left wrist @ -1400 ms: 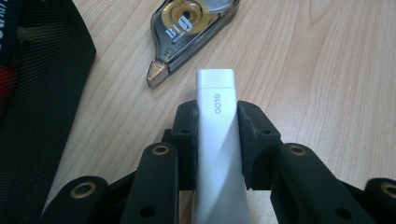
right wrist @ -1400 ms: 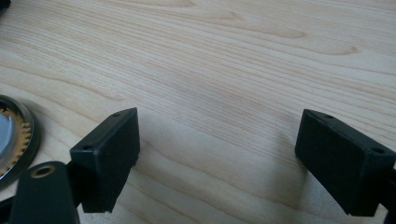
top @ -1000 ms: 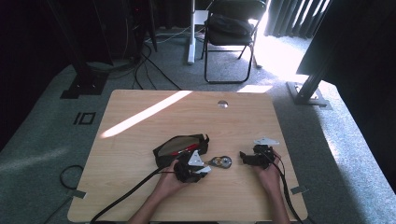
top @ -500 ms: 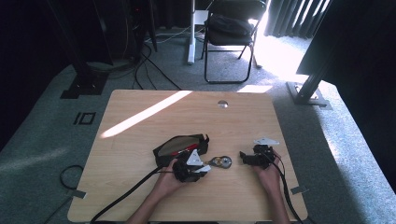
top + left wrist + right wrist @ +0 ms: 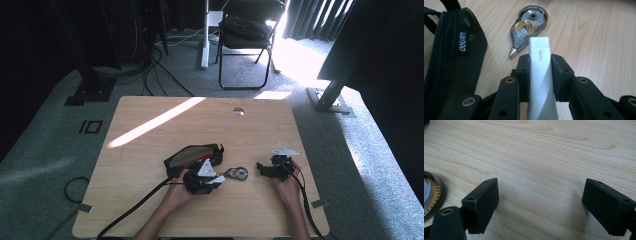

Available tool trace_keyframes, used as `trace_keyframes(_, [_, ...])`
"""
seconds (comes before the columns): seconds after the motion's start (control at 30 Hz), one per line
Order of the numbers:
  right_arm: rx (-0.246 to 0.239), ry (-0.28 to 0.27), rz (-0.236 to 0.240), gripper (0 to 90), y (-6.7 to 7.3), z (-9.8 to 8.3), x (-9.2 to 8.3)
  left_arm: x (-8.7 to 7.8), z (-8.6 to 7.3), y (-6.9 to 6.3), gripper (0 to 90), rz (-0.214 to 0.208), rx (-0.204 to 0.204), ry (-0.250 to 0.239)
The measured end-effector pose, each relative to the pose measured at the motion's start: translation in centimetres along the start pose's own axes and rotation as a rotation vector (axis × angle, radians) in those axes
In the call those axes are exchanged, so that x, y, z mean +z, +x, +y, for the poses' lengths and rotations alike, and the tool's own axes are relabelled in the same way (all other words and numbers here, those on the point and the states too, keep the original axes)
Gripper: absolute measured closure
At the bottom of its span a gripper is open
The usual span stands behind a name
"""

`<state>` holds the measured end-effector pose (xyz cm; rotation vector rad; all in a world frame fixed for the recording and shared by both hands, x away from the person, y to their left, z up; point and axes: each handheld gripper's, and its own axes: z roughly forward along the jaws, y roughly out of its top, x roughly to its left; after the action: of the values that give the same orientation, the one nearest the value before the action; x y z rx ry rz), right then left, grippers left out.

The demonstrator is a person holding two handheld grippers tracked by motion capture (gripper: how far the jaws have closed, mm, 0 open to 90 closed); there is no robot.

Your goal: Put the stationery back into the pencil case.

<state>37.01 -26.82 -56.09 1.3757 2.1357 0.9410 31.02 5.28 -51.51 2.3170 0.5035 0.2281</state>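
My left gripper (image 5: 540, 62) is shut on a white glue stick (image 5: 540, 75) marked GLOO, which points away between the jaws. Just beyond its tip lies a grey clear correction-tape dispenser (image 5: 527, 25) flat on the wood. A black mesh pencil pouch (image 5: 451, 60) lies to the left, its mouth open in the high view (image 5: 192, 157). There the left gripper (image 5: 207, 180) sits between pouch and tape dispenser (image 5: 236, 173). My right gripper (image 5: 544, 205) stands open over bare wood, low to the table; in the high view it (image 5: 265, 169) is right of the dispenser.
The wooden table (image 5: 150, 150) has a sunlit stripe across its far left. A small round clear thing (image 5: 239, 111) sits near the far edge. A folding chair (image 5: 247, 35) and stand legs are on the carpet beyond. Cables trail off the near edge.
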Motion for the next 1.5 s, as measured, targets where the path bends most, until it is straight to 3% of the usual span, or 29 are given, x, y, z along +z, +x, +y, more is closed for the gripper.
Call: trace_keyframes(1.5, [0.0, 0.0, 0.0, 13.8, 0.0, 0.0, 0.0, -3.5, 1.0, 0.4, 70.8, 0.0, 0.011, -0.062])
